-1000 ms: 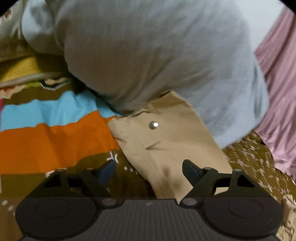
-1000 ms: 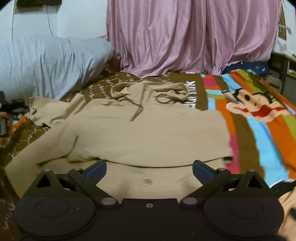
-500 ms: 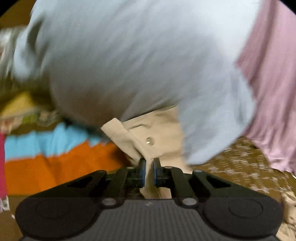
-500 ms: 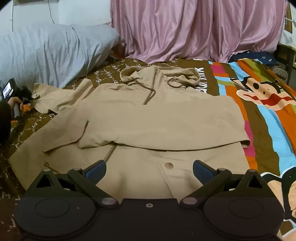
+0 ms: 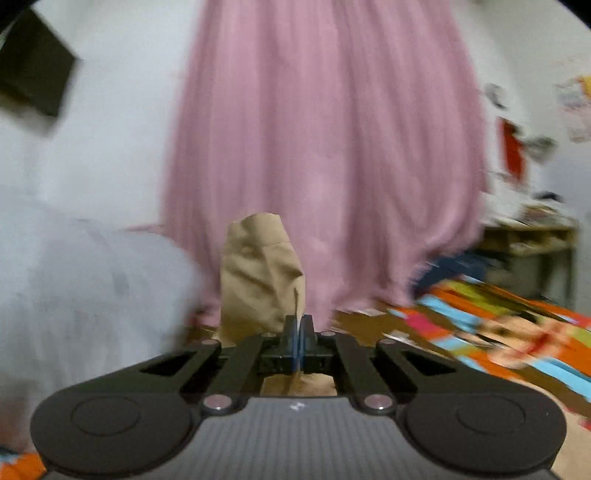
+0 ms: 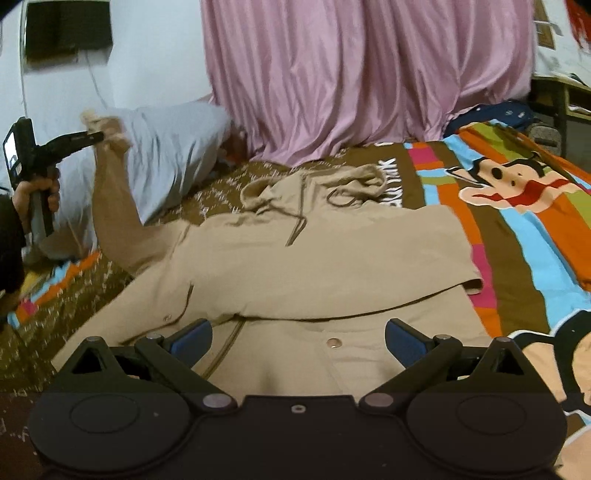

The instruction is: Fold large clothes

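Fingers first: the right gripper (image 6: pixel 297 341) has its two blue pads spread wide with nothing between them, just hovering over the hem of the jacket (image 6: pixel 314 258). One jacket, tan, hooded, lying front-up on the bed. One sleeve (image 6: pixel 424 291) is already folded across the chest, its cuff ending near the jacket's right edge in the right wrist view. I count two snap buttons showing, one just past the right gripper (image 6: pixel 334 342) and one further left (image 6: pixel 168 317), plus one zipper line running down the front.

Over on the left, the left gripper (image 5: pixel 297 332) is clamped tight on the other sleeve's cuff (image 5: pixel 262 273), the tan cloth bunched up above the closed pads. From the right wrist view you can see that sleeve (image 6: pixel 114 206) lifted off the bed and stretched up to the gripper, with one hand (image 6: pixel 35 194) around the handle.

Under it all, one striped bedsheet (image 6: pixel 535 258) with a cartoon monkey print. Further back, one grey pillow (image 6: pixel 166 155) beside the lifted sleeve, then the jacket's hood (image 6: pixel 354 181) with two drawstrings, then a pink curtain (image 6: pixel 351 74) along the wall. One dark box (image 6: pixel 68 31) is mounted high on the wall. Left wrist view is pretty blurry.
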